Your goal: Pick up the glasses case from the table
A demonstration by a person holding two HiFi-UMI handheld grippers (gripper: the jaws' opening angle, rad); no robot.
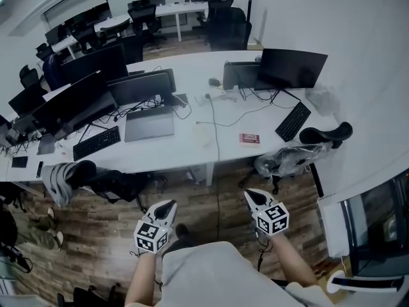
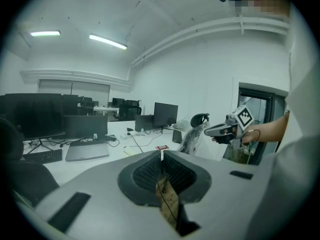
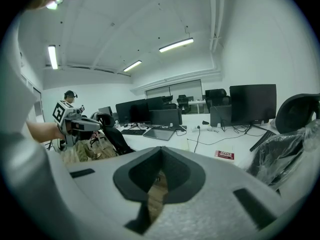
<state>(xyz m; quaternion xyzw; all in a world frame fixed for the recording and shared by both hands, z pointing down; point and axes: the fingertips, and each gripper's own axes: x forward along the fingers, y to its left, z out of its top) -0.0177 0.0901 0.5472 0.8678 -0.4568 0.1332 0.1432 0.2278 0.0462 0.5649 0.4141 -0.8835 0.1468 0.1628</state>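
Two grippers: left gripper (image 1: 170,204) and right gripper (image 1: 250,196) both clenched, jaws together, nothing between them
Glasses case (image 1: 204,135): probably the pale oblong thing on the white table (image 1: 160,152), just left of the thin cable (image 1: 216,142); too small and too pale against the tabletop to be sure of
Other candidate: flat red thing (image 1: 250,138) right of the cable, more like a card or a label than a case
Direction: straight ahead, well apart from both grippers, beyond a stretch of wooden floor (image 1: 217,197)
Long axis: seems to run away from the person, roughly along the cable; not firm
Nearer hand: neither clearly; about midway between the two
Stage: approach only, nothing held
Coming move, as a guess: up to the table edge, one gripper opened, then closed across the short side of the case
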